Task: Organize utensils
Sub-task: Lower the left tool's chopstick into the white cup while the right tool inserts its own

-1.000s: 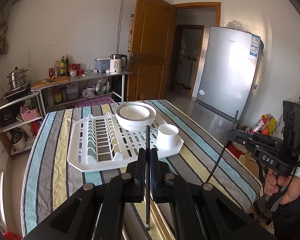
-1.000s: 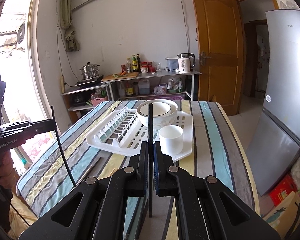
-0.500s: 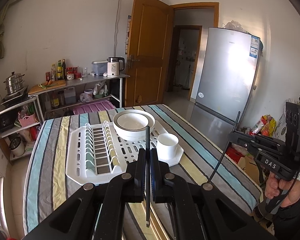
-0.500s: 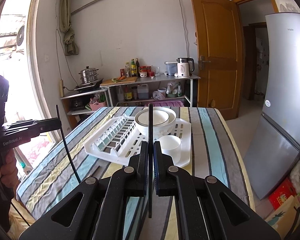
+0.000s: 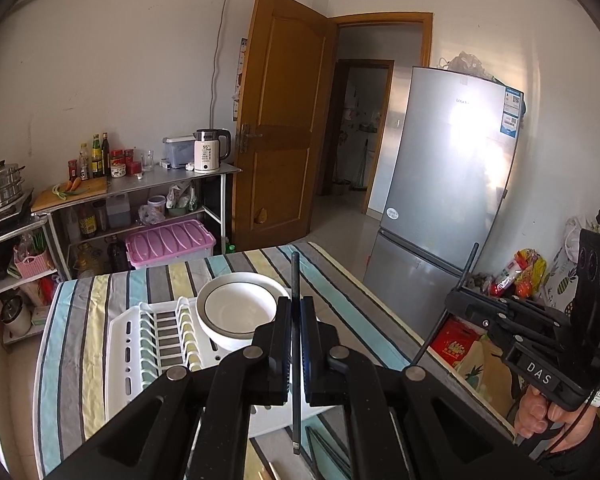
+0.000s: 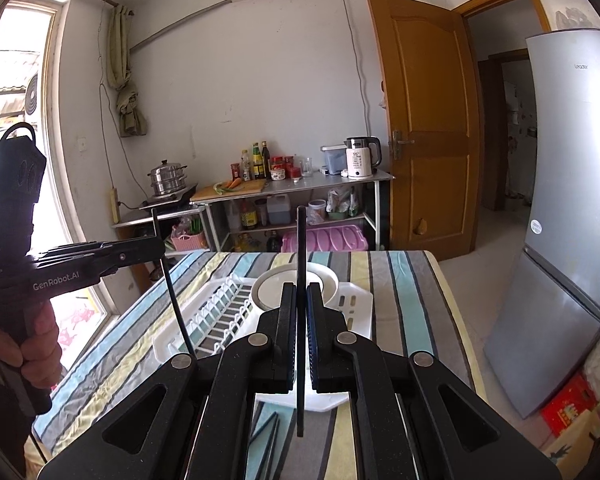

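My left gripper [image 5: 295, 308] is shut on a black chopstick [image 5: 295, 276] that stands upright between its pads, above the near end of the striped table [image 5: 72, 320]. My right gripper [image 6: 300, 296] is likewise shut on another black chopstick [image 6: 301, 240]. Each gripper also shows in the other's view, held by a hand: the right gripper [image 5: 453, 304] at the right, the left gripper [image 6: 158, 246] at the left. Beyond the fingers lies a white dish rack [image 5: 132, 344] [image 6: 204, 320] with stacked white bowls [image 5: 236, 312] [image 6: 274, 290]. The rack's near part is hidden behind the fingers.
Dark loose chopsticks [image 5: 332, 456] [image 6: 264, 436] lie on the cloth below the grippers. A silver fridge [image 5: 440, 200] stands right of the table, a wooden door [image 5: 284, 120] behind it, and a metal shelf [image 6: 292, 188] with a kettle and bottles by the far wall.
Both grippers have risen and drawn back from the rack with their chopsticks; the rack and bowls look smaller and lower, and the white cup is now hidden behind the fingers.
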Available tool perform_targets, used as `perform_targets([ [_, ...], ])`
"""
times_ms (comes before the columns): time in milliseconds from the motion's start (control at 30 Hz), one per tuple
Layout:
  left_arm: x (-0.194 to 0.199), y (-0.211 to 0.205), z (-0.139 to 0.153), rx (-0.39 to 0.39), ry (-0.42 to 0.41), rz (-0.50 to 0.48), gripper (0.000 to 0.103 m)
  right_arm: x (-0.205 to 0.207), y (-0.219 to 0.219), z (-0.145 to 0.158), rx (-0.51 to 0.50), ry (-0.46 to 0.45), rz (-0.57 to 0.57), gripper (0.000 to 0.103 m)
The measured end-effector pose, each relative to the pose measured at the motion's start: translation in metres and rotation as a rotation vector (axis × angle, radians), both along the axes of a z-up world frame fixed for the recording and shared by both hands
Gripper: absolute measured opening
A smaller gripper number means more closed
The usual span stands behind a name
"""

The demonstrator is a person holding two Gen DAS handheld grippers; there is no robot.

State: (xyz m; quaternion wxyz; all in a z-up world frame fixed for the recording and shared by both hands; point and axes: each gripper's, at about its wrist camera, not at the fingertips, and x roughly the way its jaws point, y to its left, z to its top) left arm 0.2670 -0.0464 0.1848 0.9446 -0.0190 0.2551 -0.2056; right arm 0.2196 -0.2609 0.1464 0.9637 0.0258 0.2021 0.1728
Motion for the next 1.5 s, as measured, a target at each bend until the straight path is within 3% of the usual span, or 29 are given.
perform_targets([
  [233, 0.051, -0.016, 0.018, -0.057, -0.015, 0.001, 0.004, 0.031, -0.005, 0.014, 0.033, -0.031, -0.019, 0.005],
  [433, 0.09, -0.031, 0.012, -0.076, 0.004, -0.002, 0.004, 0.055, -0.009, 0.01, 0.061, -0.031, -0.031, 0.005],
  [1133, 0.153, -0.035, -0.08, -0.181, 0.173, 0.004, 0.004, 0.106, -0.009, -0.047, 0.143, 0.11, -0.027, 0.005],
  [1500, 0.154, -0.007, -0.094, -0.183, 0.208, 0.066, 0.005, 0.112, -0.033, -0.059, 0.146, 0.151, -0.122, 0.006],
])
